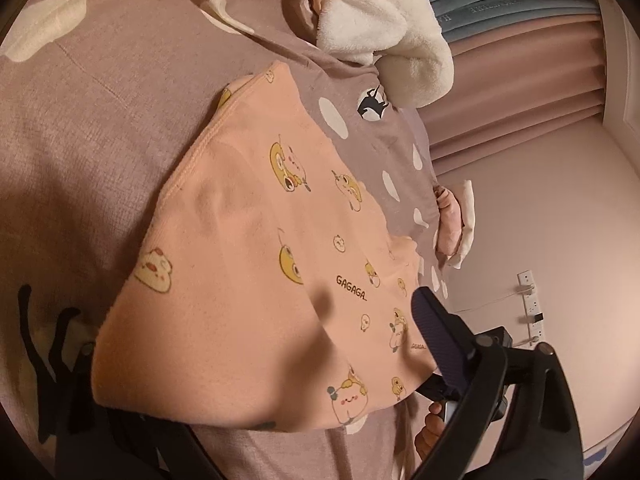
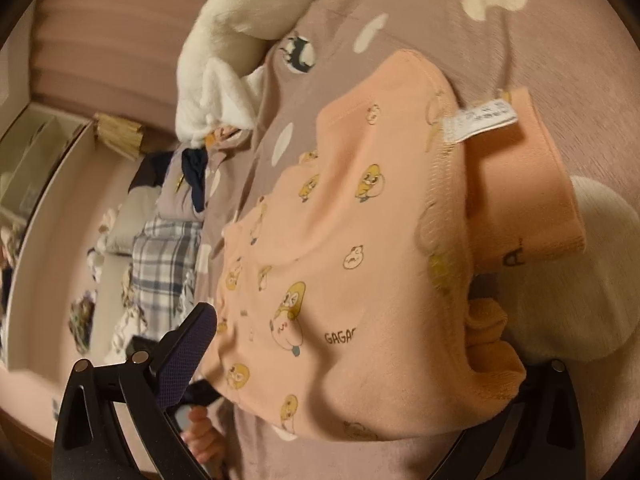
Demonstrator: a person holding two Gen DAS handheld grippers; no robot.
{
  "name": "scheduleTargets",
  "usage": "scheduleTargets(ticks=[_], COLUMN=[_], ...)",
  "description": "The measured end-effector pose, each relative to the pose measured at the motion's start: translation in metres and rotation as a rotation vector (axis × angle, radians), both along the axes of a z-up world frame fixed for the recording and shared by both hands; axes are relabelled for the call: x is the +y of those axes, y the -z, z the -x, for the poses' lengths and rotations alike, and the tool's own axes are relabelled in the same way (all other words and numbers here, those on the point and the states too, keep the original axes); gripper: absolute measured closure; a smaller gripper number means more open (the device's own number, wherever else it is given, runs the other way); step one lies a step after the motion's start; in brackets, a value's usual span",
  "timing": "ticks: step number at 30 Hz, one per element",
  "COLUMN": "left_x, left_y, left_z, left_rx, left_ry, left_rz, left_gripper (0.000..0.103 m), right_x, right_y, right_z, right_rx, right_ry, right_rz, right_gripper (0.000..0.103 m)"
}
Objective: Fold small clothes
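A small peach garment (image 1: pixel 240 264) printed with yellow cartoon figures lies on a mauve bedsheet (image 1: pixel 88 128). In the left wrist view its near edge drapes over my left gripper (image 1: pixel 256 380); one padded finger (image 1: pixel 436 340) shows at the right, the other is under the cloth. In the right wrist view the same garment (image 2: pixel 360 280) covers my right gripper (image 2: pixel 360 360); one padded finger (image 2: pixel 184 352) shows at the left. A folded-over sleeve with a white label (image 2: pixel 480 120) lies on top. Both sets of jaws stand wide apart.
A white fleece item (image 1: pixel 384 28) lies at the far end of the bed, also in the right wrist view (image 2: pixel 224 60). Pink curtains (image 1: pixel 520 92) and a wall with sockets (image 1: pixel 532 304) are to the right. A plaid cloth (image 2: pixel 168 264) and clutter lie beside the bed.
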State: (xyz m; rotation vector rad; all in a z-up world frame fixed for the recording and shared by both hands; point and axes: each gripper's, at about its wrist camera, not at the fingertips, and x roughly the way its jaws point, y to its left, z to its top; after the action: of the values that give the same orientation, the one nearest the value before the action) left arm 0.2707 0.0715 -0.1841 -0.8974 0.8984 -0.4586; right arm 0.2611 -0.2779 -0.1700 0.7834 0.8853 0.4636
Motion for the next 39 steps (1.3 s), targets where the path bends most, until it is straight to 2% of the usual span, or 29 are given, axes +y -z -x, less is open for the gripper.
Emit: scheduleTargets(ticks=[4,9,12,15,16,18,19,20,21,22,23,24,27,29,32,37,39], left_x=[-0.003,-0.003,-0.006,-0.014,-0.016,-0.017,-0.015,-0.013,-0.012,-0.011,-0.012,-0.013,-0.019,-0.019,-0.017,-0.029,-0.027], left_y=[0.0,0.002,0.004,0.003,0.004,0.007,0.012,0.017,0.02,0.022,0.021,0.02,0.016,0.017,0.018,0.013,0.015], left_z=[0.0,0.0,-0.001,-0.002,-0.002,-0.004,-0.006,-0.008,-0.009,-0.009,-0.008,-0.008,-0.005,-0.006,-0.007,-0.002,-0.002], left_rx=[-0.016,-0.028,-0.015,-0.005,0.001,0.023,0.043,0.065,0.071,0.069,0.064,0.057,0.027,0.022,0.022,-0.019,-0.016], left_ry=[0.041,0.074,0.111,0.118,0.111,0.082,0.063,0.05,0.049,0.052,0.051,0.052,0.05,0.052,0.052,0.052,0.052], left_rz=[0.042,0.132,0.171,0.121,0.091,0.03,0.0,-0.018,-0.012,-0.004,-0.011,-0.03,-0.095,-0.099,-0.099,-0.204,-0.2], left_gripper=[0.011,0.012,0.021,0.03,0.037,0.057,0.077,0.09,0.089,0.09,0.092,0.092,0.093,0.093,0.092,0.092,0.092], right_x=[0.006,0.005,0.006,0.009,0.01,0.011,0.01,0.009,0.007,0.005,0.002,-0.003,-0.003,0.001,0.0,0.003,0.003], right_y=[-0.002,-0.002,-0.003,-0.004,-0.005,-0.006,-0.005,-0.005,-0.004,-0.001,0.003,0.006,0.006,0.004,0.004,0.004,0.004], right_z=[0.0,0.0,0.001,0.002,0.002,0.004,0.005,0.006,0.006,0.005,0.003,0.002,0.003,0.004,0.003,0.003,0.003], right_rx=[-0.028,-0.047,-0.055,-0.068,-0.072,-0.075,-0.076,-0.075,-0.073,-0.057,-0.039,-0.035,-0.039,-0.051,-0.05,-0.051,-0.054], right_ry=[0.002,-0.008,-0.009,-0.01,-0.01,-0.004,0.003,0.014,0.023,0.034,0.035,0.03,0.024,0.02,0.016,0.012,0.012], right_rz=[0.054,0.052,0.067,0.088,0.094,0.114,0.13,0.151,0.173,0.216,0.225,0.19,0.174,0.211,0.203,0.218,0.225], right_gripper=[0.0,0.0,0.0,0.0,0.001,0.006,0.009,0.019,0.036,0.049,0.074,0.081,0.084,0.084,0.084,0.085,0.085])
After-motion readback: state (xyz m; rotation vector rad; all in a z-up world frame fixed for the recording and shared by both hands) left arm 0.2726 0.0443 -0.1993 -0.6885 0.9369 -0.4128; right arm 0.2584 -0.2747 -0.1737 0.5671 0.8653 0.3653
